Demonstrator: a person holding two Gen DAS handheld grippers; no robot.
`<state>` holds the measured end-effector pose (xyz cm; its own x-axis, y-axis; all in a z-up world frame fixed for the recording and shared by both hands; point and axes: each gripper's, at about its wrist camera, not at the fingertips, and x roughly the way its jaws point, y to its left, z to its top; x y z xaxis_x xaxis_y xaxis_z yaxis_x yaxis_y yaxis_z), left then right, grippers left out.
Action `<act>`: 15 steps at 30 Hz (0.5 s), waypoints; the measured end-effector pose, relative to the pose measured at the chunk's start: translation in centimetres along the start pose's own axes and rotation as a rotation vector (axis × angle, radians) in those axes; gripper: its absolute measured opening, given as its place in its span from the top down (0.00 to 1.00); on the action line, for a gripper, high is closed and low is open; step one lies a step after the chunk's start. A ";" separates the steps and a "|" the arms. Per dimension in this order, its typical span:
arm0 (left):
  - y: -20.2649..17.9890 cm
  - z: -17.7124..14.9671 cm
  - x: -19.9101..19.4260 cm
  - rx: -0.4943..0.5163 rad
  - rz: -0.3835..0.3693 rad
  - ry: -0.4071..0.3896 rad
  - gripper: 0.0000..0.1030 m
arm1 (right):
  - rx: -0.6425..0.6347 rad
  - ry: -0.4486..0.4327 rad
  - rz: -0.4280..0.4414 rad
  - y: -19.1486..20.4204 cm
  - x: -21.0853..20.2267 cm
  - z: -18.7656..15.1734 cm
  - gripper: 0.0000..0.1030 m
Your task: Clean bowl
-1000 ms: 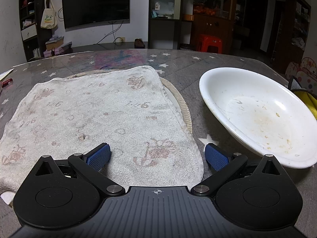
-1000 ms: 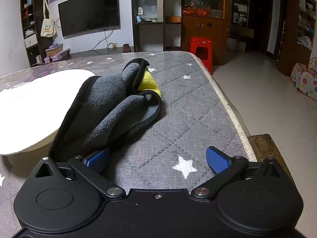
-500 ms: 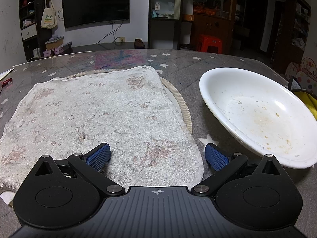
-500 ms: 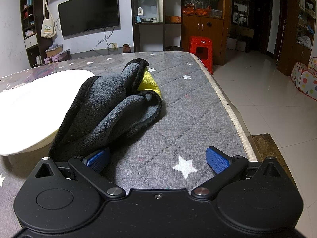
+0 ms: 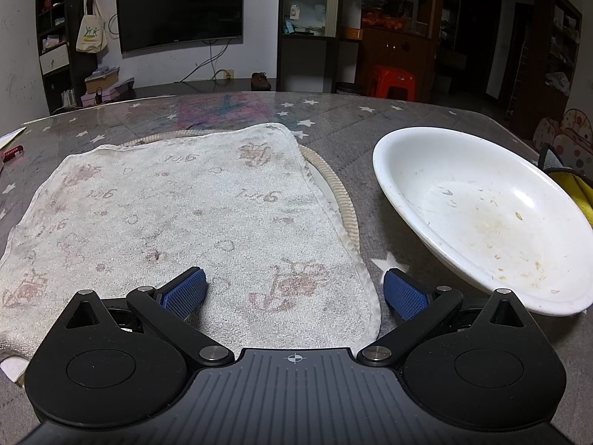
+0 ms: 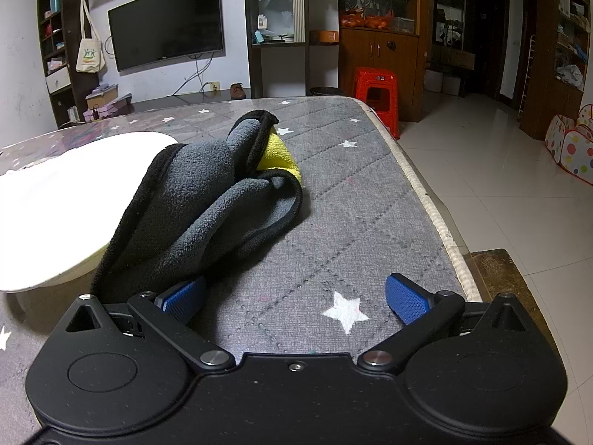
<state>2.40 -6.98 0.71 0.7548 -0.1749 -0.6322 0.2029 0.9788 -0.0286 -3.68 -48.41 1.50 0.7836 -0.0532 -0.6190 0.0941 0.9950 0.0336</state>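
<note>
Hovering low over the worktop, the left claw is staying spread wide and holding nothing, its blue pads straddling the near right corner of the pale towel; the right claw is likewise gaping wide and empty, its left pad sitting just beside the near end of the grey cloth. Nothing is shifting between the earlier pictures and this one, so the wiping is probably not yet beginning. Just beyond the left claw, to its right, the bowl is resting on the worktop, showing yellowish smears and crumbs inside. Farther on, a yellow cloth is peeking from under the grey one, which is lying against the bowl's side and is likely the next thing to grasp.
</note>
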 end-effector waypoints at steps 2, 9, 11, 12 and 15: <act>0.0 0.0 0.0 0.000 0.000 0.000 0.00 | 0.001 0.000 0.001 0.0 0.0 0.0 0.00; 0.0 0.0 0.0 0.000 0.000 0.000 0.00 | 0.000 0.000 0.001 -0.1 -0.1 0.0 0.00; 0.0 0.0 0.0 0.000 0.000 0.000 0.00 | 0.001 0.000 0.001 -0.1 -0.1 0.0 0.00; 0.0 0.0 0.0 0.000 0.000 0.000 0.00 | 0.001 0.000 0.001 -0.1 -0.1 0.0 0.00; 0.0 0.0 0.0 0.000 0.000 0.000 0.00 | 0.001 0.000 0.001 -0.1 -0.1 0.0 0.00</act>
<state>2.42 -6.94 0.69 0.7548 -0.1748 -0.6322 0.2026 0.9788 -0.0288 -3.74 -48.49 1.58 0.7836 -0.0517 -0.6191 0.0934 0.9950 0.0352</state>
